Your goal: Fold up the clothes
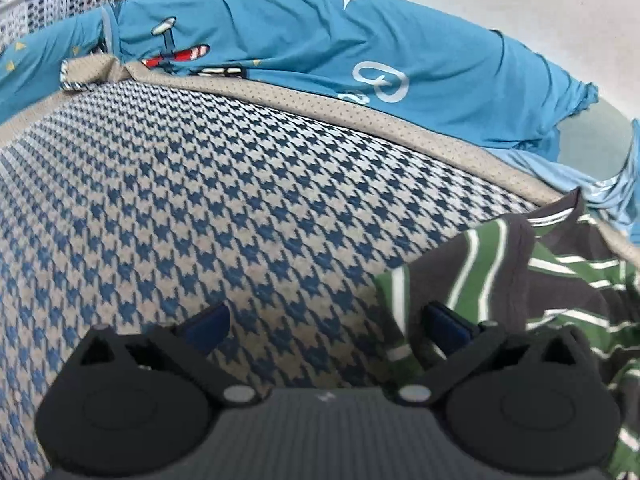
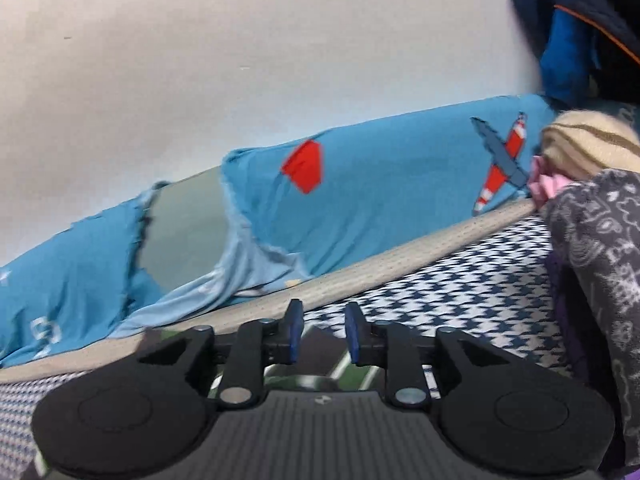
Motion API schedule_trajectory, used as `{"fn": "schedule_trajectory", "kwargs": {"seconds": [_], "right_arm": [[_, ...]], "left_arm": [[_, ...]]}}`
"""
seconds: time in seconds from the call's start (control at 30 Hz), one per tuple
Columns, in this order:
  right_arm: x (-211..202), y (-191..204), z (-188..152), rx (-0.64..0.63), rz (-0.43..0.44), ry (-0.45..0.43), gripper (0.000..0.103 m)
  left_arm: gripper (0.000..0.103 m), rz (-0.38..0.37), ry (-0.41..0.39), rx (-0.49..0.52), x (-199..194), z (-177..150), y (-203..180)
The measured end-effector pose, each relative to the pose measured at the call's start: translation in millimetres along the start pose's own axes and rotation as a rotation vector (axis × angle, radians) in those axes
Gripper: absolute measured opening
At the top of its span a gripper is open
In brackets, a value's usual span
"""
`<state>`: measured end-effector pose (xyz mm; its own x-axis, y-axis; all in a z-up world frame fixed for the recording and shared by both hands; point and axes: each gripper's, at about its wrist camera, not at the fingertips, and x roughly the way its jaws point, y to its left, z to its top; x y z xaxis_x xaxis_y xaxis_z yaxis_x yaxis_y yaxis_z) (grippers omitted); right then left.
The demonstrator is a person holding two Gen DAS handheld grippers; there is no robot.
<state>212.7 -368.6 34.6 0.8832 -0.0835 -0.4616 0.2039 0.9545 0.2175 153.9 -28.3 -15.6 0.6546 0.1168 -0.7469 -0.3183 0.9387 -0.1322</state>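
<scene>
**Two grippers over a striped top on the houndstooth mat**

Two grippers work low over a blue-and-white houndstooth mat. The left gripper stands wide apart with nothing between its fingers; its right finger hangs just over the edge of the green, grey and white striped garment, which lies rumpled at the right side of the mat, while its left finger is over bare mat. The right gripper has its blue pads drawn close with a narrow gap; striped cloth shows below and behind them, but I cannot tell whether any is caught.

Whether the garment is being laid out for a fold or is partly folded already, these views do not settle: only a bunched portion shows, and its outline is cut off.

In my judgement, good work here depends on the grip points. Each gripper should take a single clean edge or corner, not a bunched handful, so the cloth hangs flat when lifted. The wide left gripper should come down with one finger under the hem, taking care not to pinch the mat. Keep both grips level and evenly tensioned, and stay clear of the blue printed fabric along the mat's far border and the dark patterned clothing piled at the right.
</scene>
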Motion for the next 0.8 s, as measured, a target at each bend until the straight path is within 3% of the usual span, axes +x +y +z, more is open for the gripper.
{"fn": "schedule_trajectory", "kwargs": {"seconds": [0.27,0.43,0.8], "right_arm": [[-15.6,29.1,-11.1,-0.075,0.222,0.085,0.030],[-22.2,68.7,-34.5,-0.194,0.332,0.147,0.031],[-40.8,148.9,-98.7,-0.437,0.614,0.255,0.050]], "left_arm": [[0.103,0.007,0.013,-0.037,-3.3,1.7,13.5],[0.103,-0.002,0.012,-0.063,-6.6,6.0,24.0],[0.103,0.007,-0.027,-0.107,-22.9,26.2,48.4]]}}
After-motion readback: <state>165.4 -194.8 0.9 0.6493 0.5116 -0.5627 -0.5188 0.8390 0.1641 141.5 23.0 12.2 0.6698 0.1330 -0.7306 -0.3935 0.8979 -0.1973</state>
